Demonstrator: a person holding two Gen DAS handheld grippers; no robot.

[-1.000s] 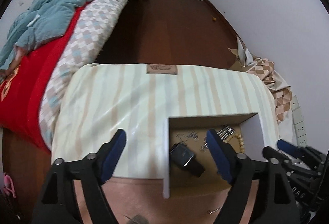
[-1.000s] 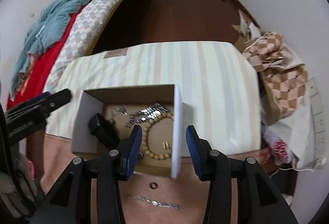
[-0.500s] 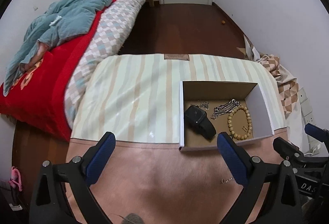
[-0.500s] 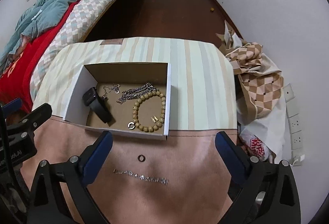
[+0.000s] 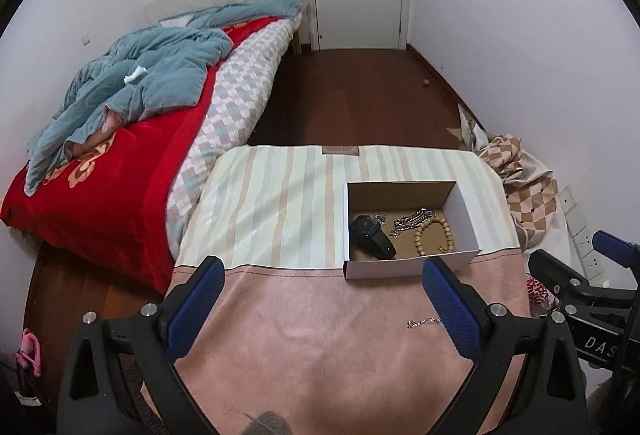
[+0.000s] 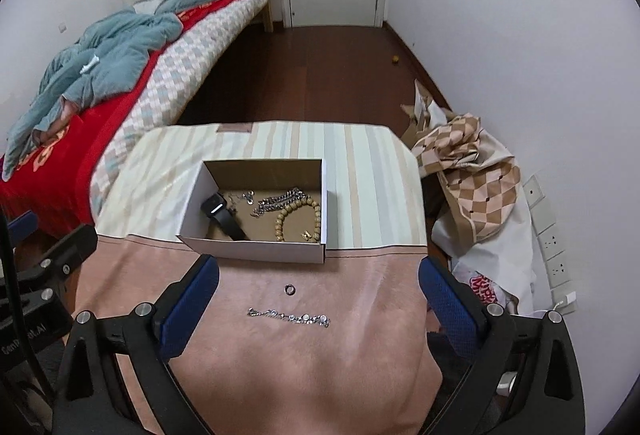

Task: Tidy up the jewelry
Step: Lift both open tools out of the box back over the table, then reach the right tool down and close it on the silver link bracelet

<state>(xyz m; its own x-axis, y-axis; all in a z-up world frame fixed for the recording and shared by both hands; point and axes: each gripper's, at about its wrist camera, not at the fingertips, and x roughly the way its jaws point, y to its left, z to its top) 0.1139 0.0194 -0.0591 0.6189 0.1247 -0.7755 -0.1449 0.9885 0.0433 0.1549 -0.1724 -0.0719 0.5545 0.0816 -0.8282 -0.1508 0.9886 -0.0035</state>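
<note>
Both the left gripper (image 5: 320, 299) and right gripper (image 6: 318, 299) gape empty above the tabletop's (image 6: 280, 375) near edge (bracelet (image 6: 289, 317) and ring (image 6: 289, 290) lie before the box (image 6: 256, 249)).

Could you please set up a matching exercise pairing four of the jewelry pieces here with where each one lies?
Things:
1. black smartwatch
2. wooden bead bracelet
3. small ring
4. rhinestone chain bracelet

Places:
A. on the pink cloth, just in front of the box's near wall
B. inside the cardboard box, at its left side
C. on the pink cloth, stretched out lengthwise, nearest the right gripper
D. inside the box, at its right side

Pairs: 1-B, 2-D, 3-A, 4-C
</note>
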